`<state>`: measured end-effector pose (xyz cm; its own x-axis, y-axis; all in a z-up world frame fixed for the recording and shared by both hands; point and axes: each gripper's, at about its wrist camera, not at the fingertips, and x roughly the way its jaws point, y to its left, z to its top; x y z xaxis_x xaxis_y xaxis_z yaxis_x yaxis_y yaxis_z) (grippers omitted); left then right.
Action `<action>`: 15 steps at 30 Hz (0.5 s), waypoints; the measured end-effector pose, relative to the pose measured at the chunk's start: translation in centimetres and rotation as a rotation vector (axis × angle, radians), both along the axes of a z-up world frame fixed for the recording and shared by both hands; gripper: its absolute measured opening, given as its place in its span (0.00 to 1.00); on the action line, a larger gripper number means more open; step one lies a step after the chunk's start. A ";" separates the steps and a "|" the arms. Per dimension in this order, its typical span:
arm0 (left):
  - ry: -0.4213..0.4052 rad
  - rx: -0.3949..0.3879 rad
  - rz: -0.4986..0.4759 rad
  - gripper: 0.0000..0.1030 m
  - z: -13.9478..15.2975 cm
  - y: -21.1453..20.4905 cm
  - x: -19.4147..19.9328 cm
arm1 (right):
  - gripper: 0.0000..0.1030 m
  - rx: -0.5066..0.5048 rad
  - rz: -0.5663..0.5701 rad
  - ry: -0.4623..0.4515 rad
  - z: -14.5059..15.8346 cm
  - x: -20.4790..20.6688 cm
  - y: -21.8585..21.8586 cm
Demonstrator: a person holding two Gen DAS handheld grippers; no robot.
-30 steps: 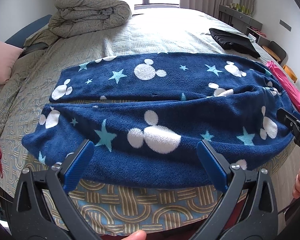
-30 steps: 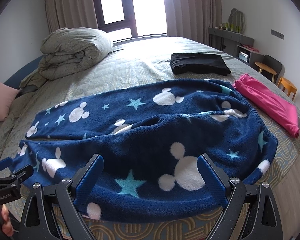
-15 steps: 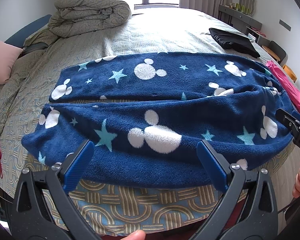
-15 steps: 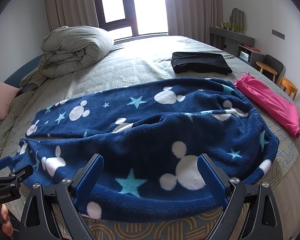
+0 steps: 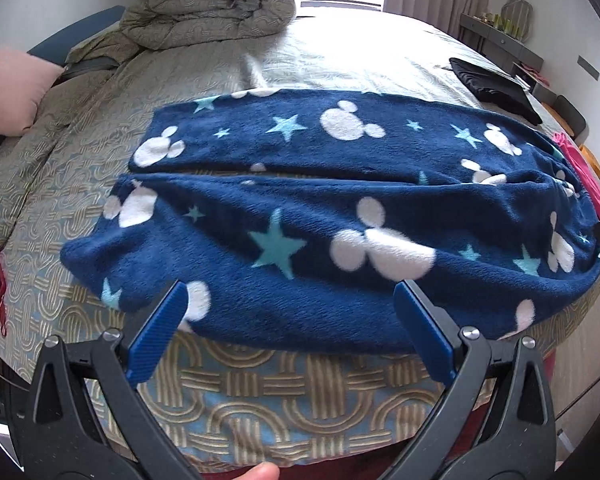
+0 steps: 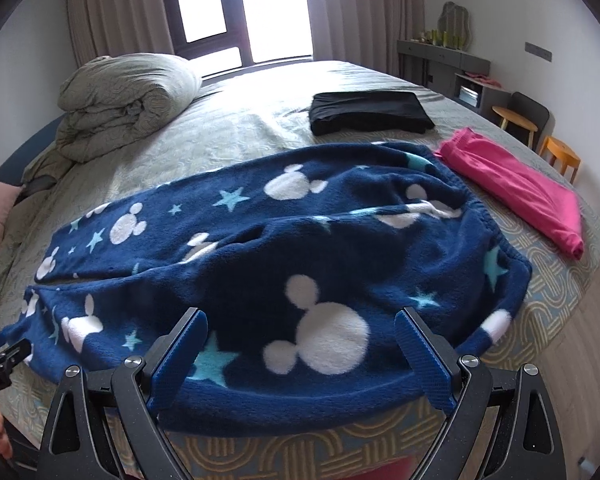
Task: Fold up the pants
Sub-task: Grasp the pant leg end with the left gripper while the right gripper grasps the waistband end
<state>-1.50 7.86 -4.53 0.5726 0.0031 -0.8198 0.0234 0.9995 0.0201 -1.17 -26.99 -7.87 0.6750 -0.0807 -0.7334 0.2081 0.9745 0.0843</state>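
The left tongs (image 5: 288, 310) are spread wide, gripping nothing — their blue pads (image 5: 158, 332) hover just over the near edge of the pants (image 5: 340, 216), at the leg end. The right tongs (image 6: 300, 346) are equally wide and empty, poised at the near edge of the same garment toward its waistband end. The pants are dark blue fleece with white mouse-head shapes and pale blue stars. They lie flat across the foot of the bed (image 5: 260, 392), legs side by side with a narrow gap between them, waistband toward the right. The near leg reaches the mattress edge. The bed cover has a tan woven-loop pattern. Just beyond the waistband lies a folded pink garment (image 6: 516, 192), close to the pants; farther up the bed is a folded black garment (image 6: 368, 112), well apart. A rolled grey duvet (image 6: 128, 100) sits at the far left of the bed — a pink pillow (image 5: 12, 92) beside it.
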 end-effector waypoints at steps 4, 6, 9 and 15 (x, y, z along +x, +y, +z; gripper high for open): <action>0.048 -0.014 0.112 0.99 -1.5 5.1 -0.6 | 0.93 0.003 -0.124 0.060 -1.3 -1.0 -4.6; 0.072 -0.043 0.185 0.99 -2.1 7.8 -1.0 | 0.93 0.026 -0.181 0.084 -1.8 -1.5 -6.6; 0.074 -0.072 0.265 0.97 -2.5 10.9 -1.7 | 0.93 0.060 -0.237 0.099 -2.2 -1.9 -8.5; 0.088 -0.084 0.329 0.96 -3.5 13.6 -1.2 | 0.93 0.053 -0.229 0.101 -2.3 -1.1 -8.1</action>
